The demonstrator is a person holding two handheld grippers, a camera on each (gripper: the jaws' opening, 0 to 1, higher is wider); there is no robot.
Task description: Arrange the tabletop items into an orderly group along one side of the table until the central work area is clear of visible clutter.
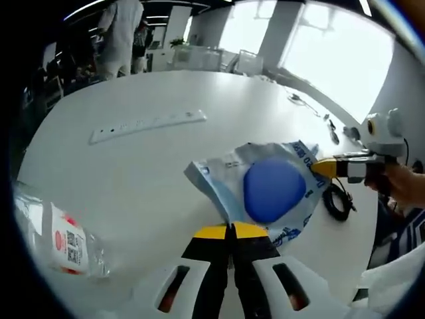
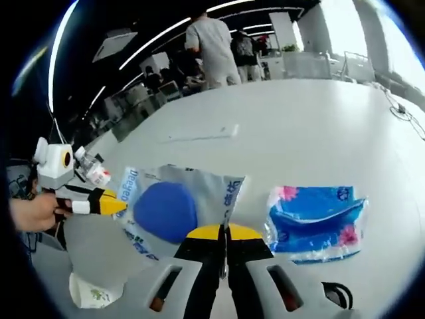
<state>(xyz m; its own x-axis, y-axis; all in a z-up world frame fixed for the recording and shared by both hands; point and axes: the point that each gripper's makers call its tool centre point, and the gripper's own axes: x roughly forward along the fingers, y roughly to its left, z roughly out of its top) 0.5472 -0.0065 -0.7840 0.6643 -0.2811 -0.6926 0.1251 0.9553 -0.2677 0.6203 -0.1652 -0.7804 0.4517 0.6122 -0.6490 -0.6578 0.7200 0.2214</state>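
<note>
Closest in the left gripper view, the left hand-held gripper (image 1: pixel 232 230) has its yellow-tipped jaws pressed together on the near edge of the white-and-blue pouch (image 1: pixel 269 189), a flat printed bag with a big blue oval on its face. To the left of it, a clear packet with a red label (image 1: pixel 63 242) lies by the tabletop (image 1: pixel 133 179) edge, and a white power strip (image 1: pixel 147 125) lies farther out, well apart from both. The pouch stretches from this gripper's tips away and to the right. At that far end the right hand-held gripper (image 1: pixel 323 167) comes in from the right, its yellow tip touching the pouch's corner, with a coiled black cable (image 1: pixel 339 201) just beside it.

In the right gripper view the picture mirrors: the left hand-held gripper (image 2: pixel 109 203) enters from the left, held in a hand (image 2: pixel 33 211), its tip at the pouch's (image 2: pixel 166 209) left edge. The right hand-held gripper (image 2: pixel 224 231) shows its jaws closed at the pouch's right edge; whether film is truly caught between them I cannot tell for sure, though it looks so. Just right of it lies a blue tissue pack (image 2: pixel 317 222) with pink flowers.

So the pouch seems to be held at two opposite edges, its long axis running gripper to gripper. The tissue pack is nearest the right gripper, the red-labelled packet nearest the left.
</note>
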